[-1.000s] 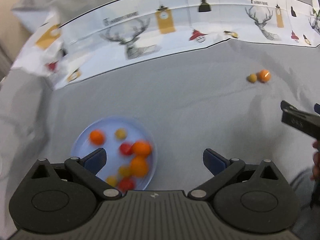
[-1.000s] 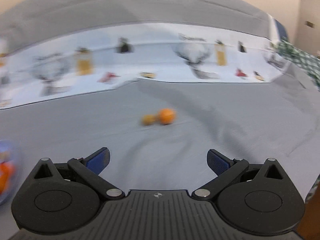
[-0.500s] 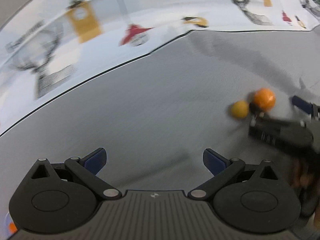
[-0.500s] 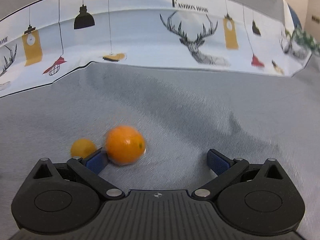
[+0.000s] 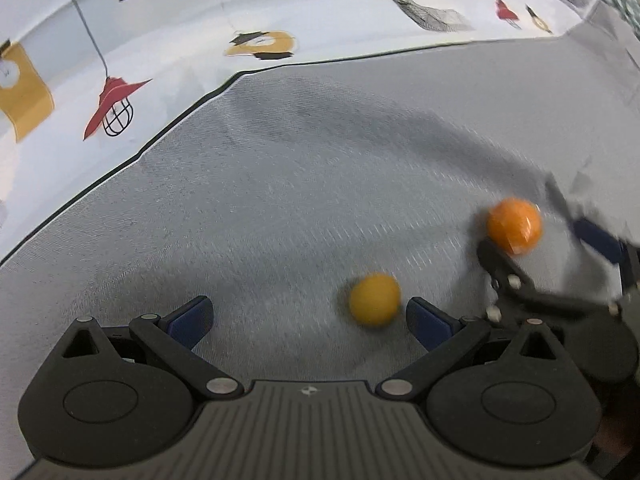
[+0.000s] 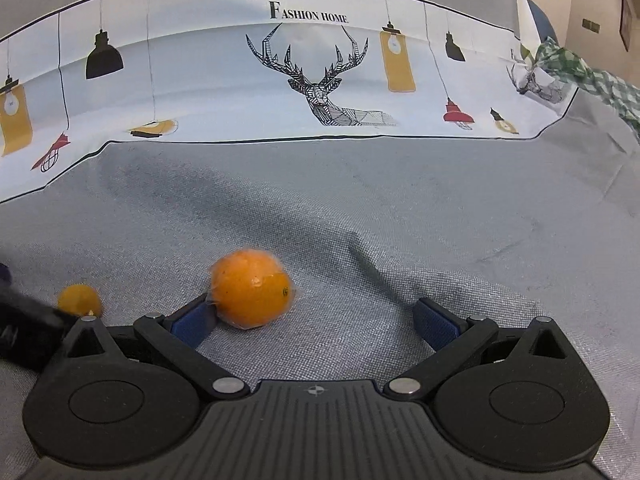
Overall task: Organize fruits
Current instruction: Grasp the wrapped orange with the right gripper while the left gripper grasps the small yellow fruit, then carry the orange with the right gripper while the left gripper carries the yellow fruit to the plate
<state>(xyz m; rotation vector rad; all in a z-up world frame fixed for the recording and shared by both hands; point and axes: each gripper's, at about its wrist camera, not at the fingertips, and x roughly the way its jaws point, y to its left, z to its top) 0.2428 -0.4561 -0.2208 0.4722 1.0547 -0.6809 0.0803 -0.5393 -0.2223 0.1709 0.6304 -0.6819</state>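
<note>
Both tongs spread wide, closing in on two loose fruits on grey woven cloth point(image 6: 400, 220).

Left gripper point(image 5: 308, 314) framing small yellow round fruit point(image 5: 374, 299); right gripper point(image 6: 316, 316) bracketing larger glossy orange point(image 6: 251, 288), likely for simultaneous pickup.

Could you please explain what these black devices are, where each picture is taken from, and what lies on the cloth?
There is no robot here: a person holds a two-finger gripper in each hand, and a fisheye camera on each one looks forward along its fingers. One picture is from the left gripper, the other from the right gripper. Both are open and hold nothing. On the grey tablecloth lie two fruits: a large orange, just in front of the right gripper's left finger, and a small yellow-orange fruit, near the left gripper's right finger. In the left picture the right gripper appears blurred at the right edge. The cloth's far border shows printed lamps and deer.
</note>
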